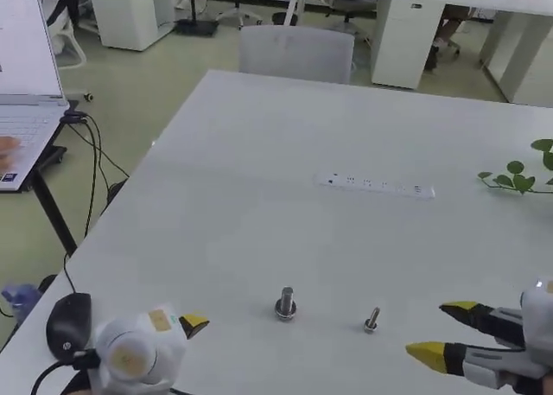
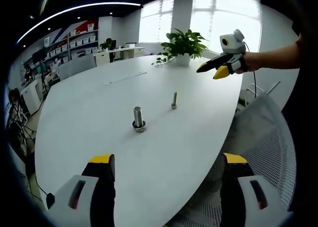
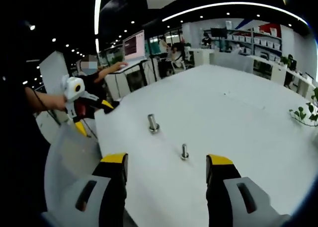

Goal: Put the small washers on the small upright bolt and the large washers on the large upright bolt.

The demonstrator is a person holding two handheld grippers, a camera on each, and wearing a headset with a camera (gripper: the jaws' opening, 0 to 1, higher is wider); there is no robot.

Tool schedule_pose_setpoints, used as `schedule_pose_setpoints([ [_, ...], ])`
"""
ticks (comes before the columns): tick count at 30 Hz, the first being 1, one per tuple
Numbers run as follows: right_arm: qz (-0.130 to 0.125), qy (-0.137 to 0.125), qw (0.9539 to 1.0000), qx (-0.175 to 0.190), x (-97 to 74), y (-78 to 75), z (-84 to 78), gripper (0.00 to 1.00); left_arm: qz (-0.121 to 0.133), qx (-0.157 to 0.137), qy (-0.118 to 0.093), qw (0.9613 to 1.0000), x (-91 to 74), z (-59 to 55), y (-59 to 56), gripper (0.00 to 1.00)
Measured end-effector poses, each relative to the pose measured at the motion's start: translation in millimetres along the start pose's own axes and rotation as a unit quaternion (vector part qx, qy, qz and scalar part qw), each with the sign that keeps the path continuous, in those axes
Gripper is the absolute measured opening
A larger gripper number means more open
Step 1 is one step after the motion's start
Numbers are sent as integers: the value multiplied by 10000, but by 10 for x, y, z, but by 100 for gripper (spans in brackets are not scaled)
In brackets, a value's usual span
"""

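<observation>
The large upright bolt (image 1: 286, 302) stands on the white table (image 1: 259, 196) near its front edge, with washers stacked at its base. Right of it stands the small upright bolt (image 1: 371, 320), also with a washer at its foot. My left gripper (image 2: 166, 166) is open and empty, held off the table's near edge at the left, in the head view (image 1: 194, 324). My right gripper (image 3: 166, 163) is open and empty too, hovering right of the small bolt (image 1: 445, 330). The left gripper view shows the large bolt (image 2: 138, 119) and small bolt (image 2: 174, 100); the right gripper view shows them too (image 3: 153, 123) (image 3: 184, 151).
A white power strip (image 1: 376, 186) lies mid-table. A potted plant's leaves (image 1: 521, 175) reach in at the right edge. A black mouse (image 1: 69, 321) sits at the front left corner. A laptop (image 1: 26, 110) stands on a side stand at the left; a grey chair (image 1: 296, 54) is beyond the table.
</observation>
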State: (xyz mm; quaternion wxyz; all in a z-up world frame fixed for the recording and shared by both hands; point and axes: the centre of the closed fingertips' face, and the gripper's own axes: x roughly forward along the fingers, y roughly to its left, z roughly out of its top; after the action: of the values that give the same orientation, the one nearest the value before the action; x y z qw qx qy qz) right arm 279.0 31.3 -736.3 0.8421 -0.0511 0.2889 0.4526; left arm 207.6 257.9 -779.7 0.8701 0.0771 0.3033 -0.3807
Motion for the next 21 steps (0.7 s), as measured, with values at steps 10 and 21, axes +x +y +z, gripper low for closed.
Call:
schedule_pose_setpoints([
  [10,-30,-240,9997,60,-96,100,-147,75,-82,-32,-115,9999,-67,68,-71,88],
  [21,24,130,9999,-66,-35,241,-487,82,-83,-121,-193,9997,-125,59,-128,91],
])
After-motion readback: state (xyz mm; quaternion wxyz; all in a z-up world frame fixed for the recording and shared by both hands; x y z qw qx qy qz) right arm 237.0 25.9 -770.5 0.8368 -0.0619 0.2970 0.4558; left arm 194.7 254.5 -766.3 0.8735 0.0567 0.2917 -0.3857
